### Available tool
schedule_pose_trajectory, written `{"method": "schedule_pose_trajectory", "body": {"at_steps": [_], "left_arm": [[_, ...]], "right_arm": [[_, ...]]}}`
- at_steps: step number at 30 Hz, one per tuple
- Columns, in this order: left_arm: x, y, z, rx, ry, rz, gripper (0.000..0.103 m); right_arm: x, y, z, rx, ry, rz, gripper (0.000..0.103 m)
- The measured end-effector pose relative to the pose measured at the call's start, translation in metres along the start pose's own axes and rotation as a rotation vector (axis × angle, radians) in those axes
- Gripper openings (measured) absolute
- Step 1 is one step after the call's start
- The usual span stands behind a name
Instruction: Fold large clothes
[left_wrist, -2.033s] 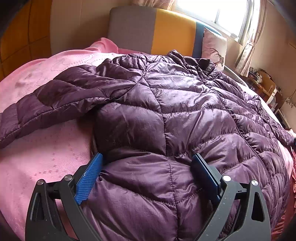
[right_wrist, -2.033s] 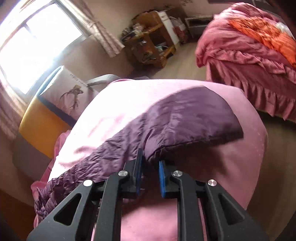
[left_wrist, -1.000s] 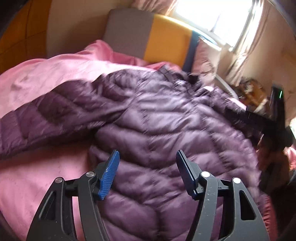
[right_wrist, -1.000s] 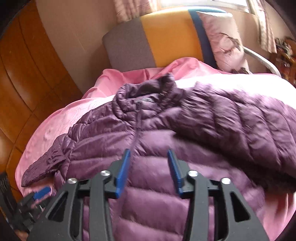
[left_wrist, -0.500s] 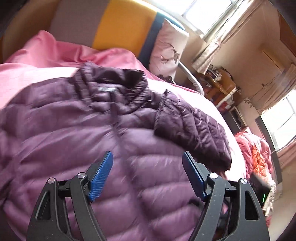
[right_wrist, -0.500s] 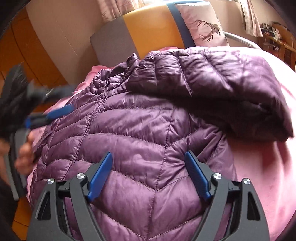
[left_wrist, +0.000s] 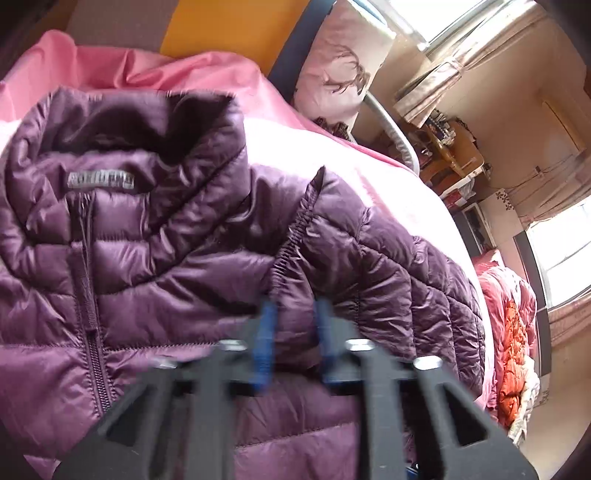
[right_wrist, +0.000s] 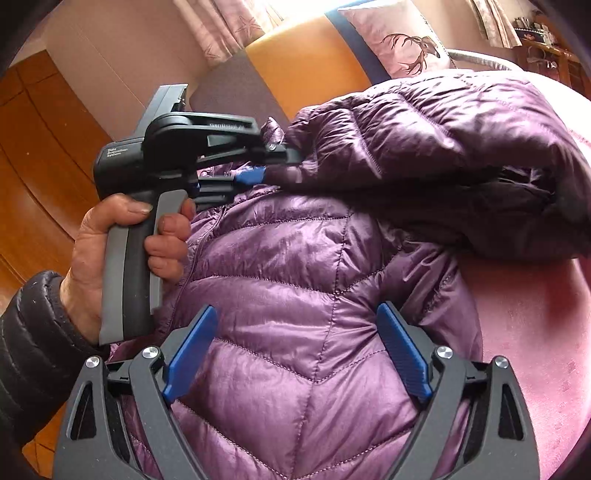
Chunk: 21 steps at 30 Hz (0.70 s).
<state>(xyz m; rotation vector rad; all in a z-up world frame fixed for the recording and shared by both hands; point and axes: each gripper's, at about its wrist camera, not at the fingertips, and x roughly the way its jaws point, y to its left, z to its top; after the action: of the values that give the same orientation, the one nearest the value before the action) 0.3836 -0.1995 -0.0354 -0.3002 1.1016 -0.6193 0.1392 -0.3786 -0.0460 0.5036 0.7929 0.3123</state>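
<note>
A purple quilted jacket (left_wrist: 166, 258) lies zipped and face up on the bed, collar toward the headboard. One sleeve (left_wrist: 369, 266) is folded across its chest. My left gripper (left_wrist: 291, 332) is closing, with the sleeve's cuff edge pinched between its blue pads. The right wrist view shows that left gripper (right_wrist: 273, 166), held by a hand (right_wrist: 110, 240), biting the end of the folded sleeve (right_wrist: 443, 147). My right gripper (right_wrist: 295, 350) hovers over the jacket's lower front (right_wrist: 295, 277). Its jaws are opening wide and the pads press on nothing.
The pink bedspread (left_wrist: 369, 166) shows to the right of the jacket. A deer-print pillow (left_wrist: 340, 74) leans on the yellow and grey headboard (left_wrist: 221, 29). A second bed with red bedding (left_wrist: 509, 314) and a cluttered wooden shelf (left_wrist: 454, 155) stand beyond.
My left gripper swung right across the jacket to the folded sleeve's cuff and its jaws narrowed onto it. My right gripper widened and sank a little toward the jacket front.
</note>
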Motion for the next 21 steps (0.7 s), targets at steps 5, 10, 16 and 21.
{"method": "schedule_pose_trajectory", "body": {"at_steps": [5, 10, 16, 21], "left_arm": [[-0.062, -0.001, 0.000, 0.037, -0.129, -0.030, 0.006], [-0.140, 0.019, -0.011, 0.026, -0.250, -0.047, 0.006], [-0.202, 0.070, -0.038, -0.030, -0.342, 0.026, 0.006], [-0.206, 0.124, -0.065, -0.110, -0.310, 0.105, 0.006]], "right_arm": [[-0.018, -0.020, 0.014, 0.146, -0.043, 0.071, 0.096], [-0.028, -0.046, 0.032, 0.256, -0.127, 0.053, 0.100], [-0.046, -0.065, 0.047, 0.340, -0.189, 0.018, 0.101], [-0.059, -0.042, 0.048, 0.243, -0.148, -0.010, 0.100]]}}
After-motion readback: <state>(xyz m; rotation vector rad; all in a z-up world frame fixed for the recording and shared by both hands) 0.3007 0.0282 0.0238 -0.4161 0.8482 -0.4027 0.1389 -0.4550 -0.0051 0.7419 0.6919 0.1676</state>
